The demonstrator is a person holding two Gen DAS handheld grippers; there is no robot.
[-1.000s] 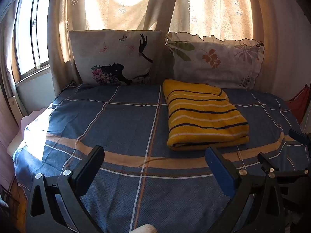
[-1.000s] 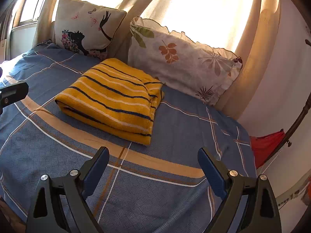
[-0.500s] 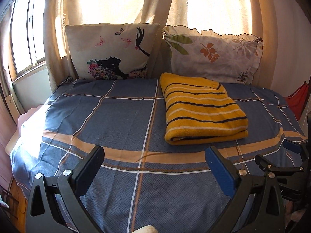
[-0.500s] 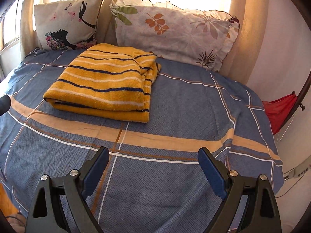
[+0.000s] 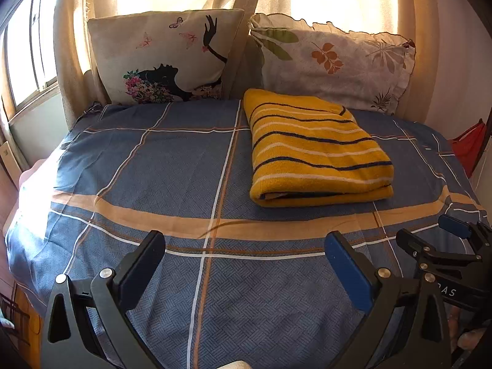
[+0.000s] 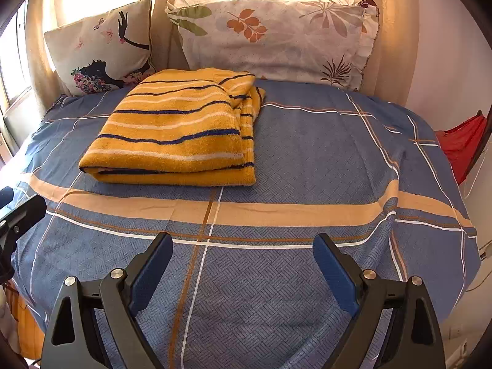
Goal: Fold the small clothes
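A yellow garment with dark blue and white stripes point(image 5: 316, 150) lies folded into a neat rectangle on the blue checked bedsheet point(image 5: 172, 166), near the pillows; it also shows in the right wrist view point(image 6: 178, 129). My left gripper point(image 5: 246, 246) is open and empty, held above the near part of the bed, well short of the garment. My right gripper point(image 6: 243, 247) is open and empty too, also near the bed's front edge. It also shows in the left wrist view point(image 5: 430, 233), at the right.
Two pillows stand against the curtains at the head: one with a woman's silhouette point(image 5: 163, 58), one with leaves point(image 5: 332, 64). A window is at the left. A red cloth point(image 6: 461, 144) hangs past the bed's right edge by the wall.
Both grippers have pulled back and levelled out, so the bed and folded garment sit more squarely in view. The right view swung left. The garment has not moved; jaws stayed open.
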